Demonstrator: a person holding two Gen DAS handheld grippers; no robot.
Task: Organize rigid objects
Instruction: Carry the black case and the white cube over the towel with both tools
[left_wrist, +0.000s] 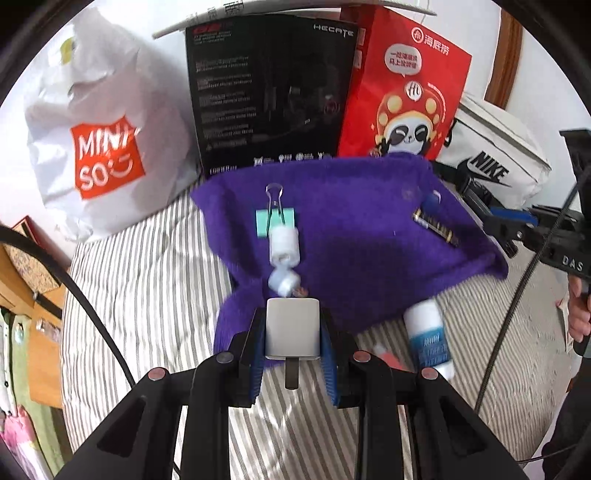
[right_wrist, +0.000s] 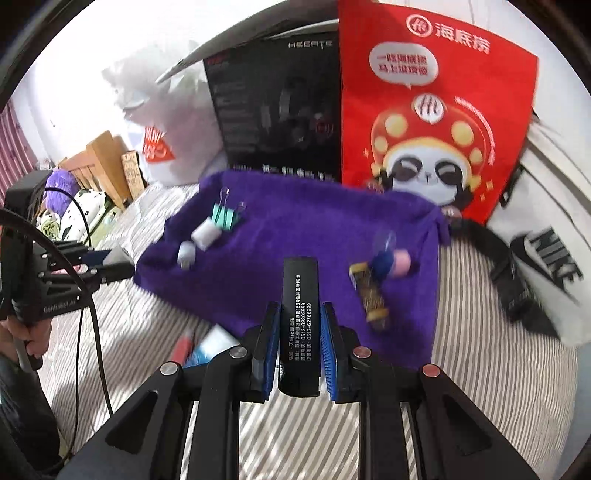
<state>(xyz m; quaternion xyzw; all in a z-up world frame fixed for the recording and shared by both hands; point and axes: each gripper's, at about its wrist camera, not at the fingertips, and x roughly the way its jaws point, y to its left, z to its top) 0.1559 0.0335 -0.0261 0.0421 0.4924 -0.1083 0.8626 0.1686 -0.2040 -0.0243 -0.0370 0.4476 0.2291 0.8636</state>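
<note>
Left tool pinched a white charger; right tool pinched a black lighter, both lower centre above the purple cloth. Narrow grips; either could slip and drop.

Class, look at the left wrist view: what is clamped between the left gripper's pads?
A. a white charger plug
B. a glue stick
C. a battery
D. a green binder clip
A: the left gripper is shut on the white charger plug; the others lie loose.
</note>
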